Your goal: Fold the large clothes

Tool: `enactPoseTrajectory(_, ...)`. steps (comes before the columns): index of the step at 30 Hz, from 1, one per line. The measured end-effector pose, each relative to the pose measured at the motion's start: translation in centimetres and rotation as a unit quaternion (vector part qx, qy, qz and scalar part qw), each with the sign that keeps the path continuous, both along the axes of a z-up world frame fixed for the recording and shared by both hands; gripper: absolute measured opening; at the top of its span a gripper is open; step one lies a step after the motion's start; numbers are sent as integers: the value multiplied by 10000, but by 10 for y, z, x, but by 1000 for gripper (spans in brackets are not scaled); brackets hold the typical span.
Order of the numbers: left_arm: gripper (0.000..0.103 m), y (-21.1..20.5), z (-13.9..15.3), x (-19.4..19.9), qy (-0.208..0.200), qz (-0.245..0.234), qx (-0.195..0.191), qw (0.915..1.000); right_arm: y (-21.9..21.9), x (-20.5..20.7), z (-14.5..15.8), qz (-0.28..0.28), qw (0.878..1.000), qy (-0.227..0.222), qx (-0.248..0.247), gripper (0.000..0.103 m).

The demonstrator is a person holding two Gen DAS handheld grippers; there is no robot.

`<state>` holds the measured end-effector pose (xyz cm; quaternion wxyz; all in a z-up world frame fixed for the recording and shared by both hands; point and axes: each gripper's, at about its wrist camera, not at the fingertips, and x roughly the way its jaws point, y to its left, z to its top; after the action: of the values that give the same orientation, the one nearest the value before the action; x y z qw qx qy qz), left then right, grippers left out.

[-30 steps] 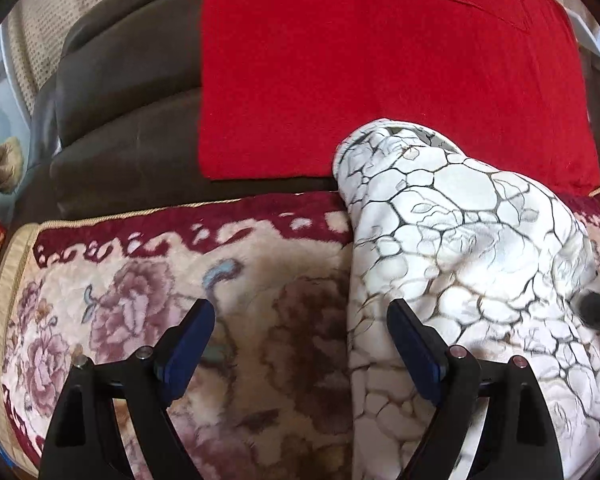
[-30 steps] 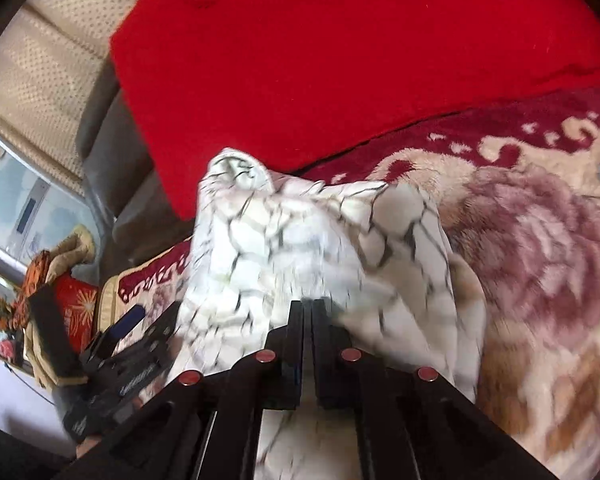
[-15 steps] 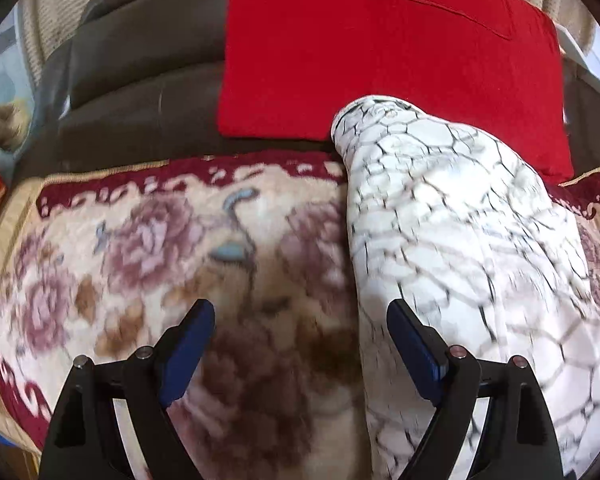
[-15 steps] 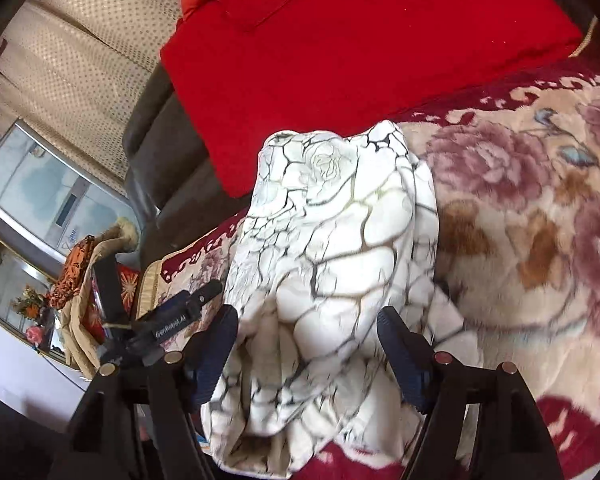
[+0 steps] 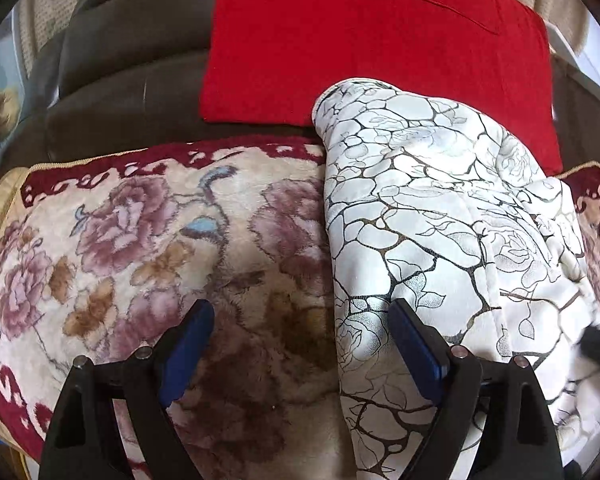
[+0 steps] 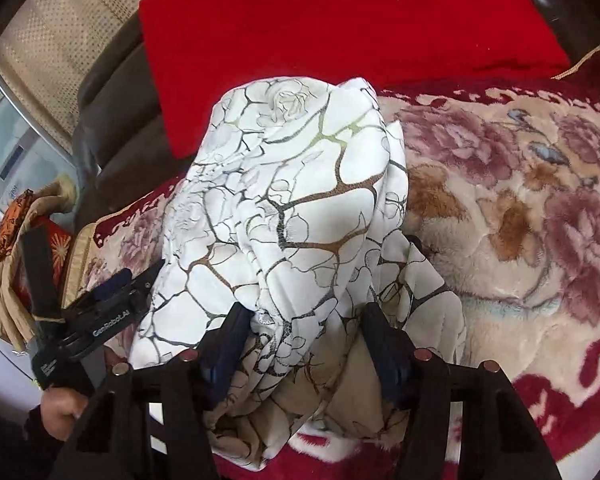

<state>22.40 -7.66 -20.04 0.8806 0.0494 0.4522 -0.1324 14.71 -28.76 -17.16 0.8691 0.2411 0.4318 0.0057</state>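
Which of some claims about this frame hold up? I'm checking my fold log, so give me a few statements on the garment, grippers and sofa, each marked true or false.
1. The garment is white with a dark crackle print. True.
2. The left gripper is shut on the garment. False: its jaws stand open, gripping nothing.
3. A red cushion lies behind the garment. True.
4. The right gripper is shut. False: its jaws are open, cloth bunched between them.
5. The garment lies on a floral blanket. True.
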Motion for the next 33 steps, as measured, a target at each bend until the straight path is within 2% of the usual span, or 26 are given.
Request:
enactPoseTrajectory(4,89,-3,4,-3,-121,-23,142,9998,8,-6,34,-13,9984,-446,-360,63)
enactPoseTrajectory(6,89,-4,4,-4,-165,-35,193,9997,14,-1,42,18,9975,-520,-478,58)
enactPoseTrajectory(8,89,-3,4,-3,-164,-36,182,9997,15,11,40,19,9976,-425,-539,35)
enactPoseTrajectory(10,89,-2,4,-3,-165,-46,162,9997,14,24,29,-17,9985,-329,-436,35)
enactPoseTrajectory(13,89,-3,4,-4,-215,-108,159,9996,7,46,-3,-119,9986,102,-504,33)
enactPoseTrajectory(14,89,-4,4,-4,-248,-118,187,9994,1,50,-12,-160,9991,144,-361,33)
enactPoseTrajectory(16,89,-5,5,-4,-279,-119,236,9993,-3,51,-11,-198,9995,149,-218,33)
enactPoseTrajectory(19,89,-4,5,-3,-259,-98,228,9994,1,48,-1,-126,9993,133,-324,33)
enactPoseTrajectory(23,89,-3,5,-3,-272,-102,245,9993,0,33,17,-96,9997,-136,-166,34)
enactPoseTrajectory(28,89,-3,6,-3,-263,-98,232,9993,15,13,34,79,9990,-367,-233,34)
enactPoseTrajectory(31,89,-3,6,-3,-268,-106,237,9993,20,12,26,103,9989,-231,-402,35)
enactPoseTrajectory(33,89,-4,6,-4,-285,-127,268,9992,16,22,4,123,9994,77,-320,35)
